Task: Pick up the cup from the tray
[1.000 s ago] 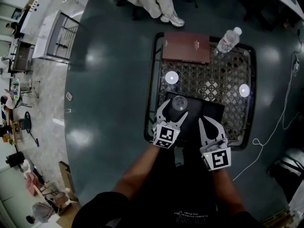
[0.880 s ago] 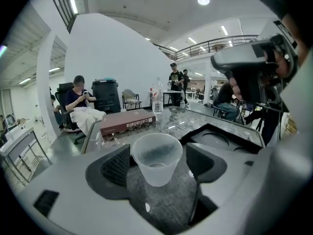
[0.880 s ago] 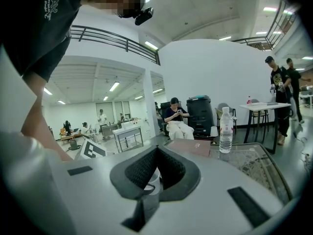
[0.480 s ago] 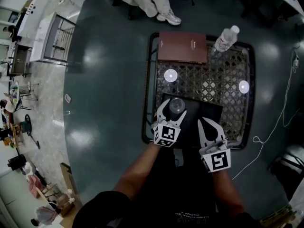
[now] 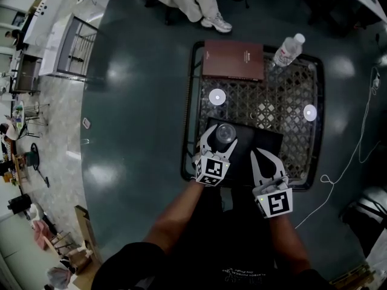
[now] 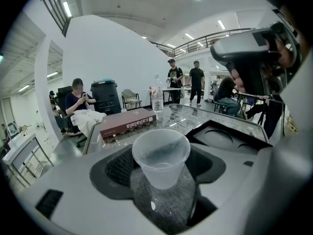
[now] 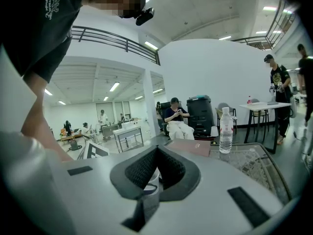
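A clear plastic cup [image 5: 225, 133] stands upright on the left part of a black tray [image 5: 261, 142] at the near side of a lattice-topped table. My left gripper [image 5: 221, 138] is open, with one jaw on each side of the cup. In the left gripper view the cup [image 6: 161, 158] fills the gap between the black pads, undeformed. I cannot tell whether the pads touch it. My right gripper [image 5: 262, 153] is shut and empty over the tray's near right part. In its own view a sliver of the cup [image 7: 150, 178] shows through the hollow between its pads.
A brown book [image 5: 233, 59] lies at the table's far edge, with a water bottle [image 5: 290, 49] standing to its right. The table has a dark rim [image 5: 188, 101]. A person's legs [image 5: 192, 2] are beyond the table. A white cable [image 5: 346, 165] trails on the floor at right.
The head view has shifted slightly. Both grippers and the cup hold nearly the same places, with the left jaws still on either side of the cup.
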Demonstrator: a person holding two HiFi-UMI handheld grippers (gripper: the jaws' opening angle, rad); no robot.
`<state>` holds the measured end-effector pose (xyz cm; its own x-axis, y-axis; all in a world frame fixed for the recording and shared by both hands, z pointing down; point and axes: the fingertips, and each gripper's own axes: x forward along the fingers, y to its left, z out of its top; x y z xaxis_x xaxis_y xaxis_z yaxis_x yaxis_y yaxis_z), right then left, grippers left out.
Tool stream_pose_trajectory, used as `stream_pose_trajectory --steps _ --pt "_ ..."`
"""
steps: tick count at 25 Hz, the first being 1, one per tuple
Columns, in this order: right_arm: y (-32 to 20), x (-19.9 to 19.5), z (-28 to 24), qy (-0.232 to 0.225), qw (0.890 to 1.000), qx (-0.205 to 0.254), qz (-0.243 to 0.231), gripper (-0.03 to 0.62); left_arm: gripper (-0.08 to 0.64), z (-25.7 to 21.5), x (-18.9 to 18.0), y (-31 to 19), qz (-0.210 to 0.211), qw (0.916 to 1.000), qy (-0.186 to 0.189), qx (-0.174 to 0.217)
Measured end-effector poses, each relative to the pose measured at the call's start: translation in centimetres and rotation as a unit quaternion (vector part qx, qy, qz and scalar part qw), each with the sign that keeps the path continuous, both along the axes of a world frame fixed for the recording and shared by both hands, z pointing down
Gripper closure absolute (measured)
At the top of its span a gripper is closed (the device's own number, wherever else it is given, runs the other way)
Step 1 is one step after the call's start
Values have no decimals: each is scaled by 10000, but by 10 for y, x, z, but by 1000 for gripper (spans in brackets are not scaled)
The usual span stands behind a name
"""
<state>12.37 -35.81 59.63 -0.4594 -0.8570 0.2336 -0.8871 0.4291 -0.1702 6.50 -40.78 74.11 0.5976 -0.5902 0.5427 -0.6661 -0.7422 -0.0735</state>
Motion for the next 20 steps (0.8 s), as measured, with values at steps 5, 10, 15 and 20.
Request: stream_pose_trajectory --steps 5,10,15,20 --pt "4 -1 -2 116 9999 -61 -68 584 230 -16 1 4 4 9999 95 79" --pt "7 1 -12 261 9996 35 -31 584 232 -35 0 13 95 9998 117 119" --pt "12 7 -19 355 9993 88 90 584 230 -61 -2 18 123 9995 166 258" --pt "19 8 -27 374 9991 179 122 584 232 -93 -6 24 130 9987 308 394"
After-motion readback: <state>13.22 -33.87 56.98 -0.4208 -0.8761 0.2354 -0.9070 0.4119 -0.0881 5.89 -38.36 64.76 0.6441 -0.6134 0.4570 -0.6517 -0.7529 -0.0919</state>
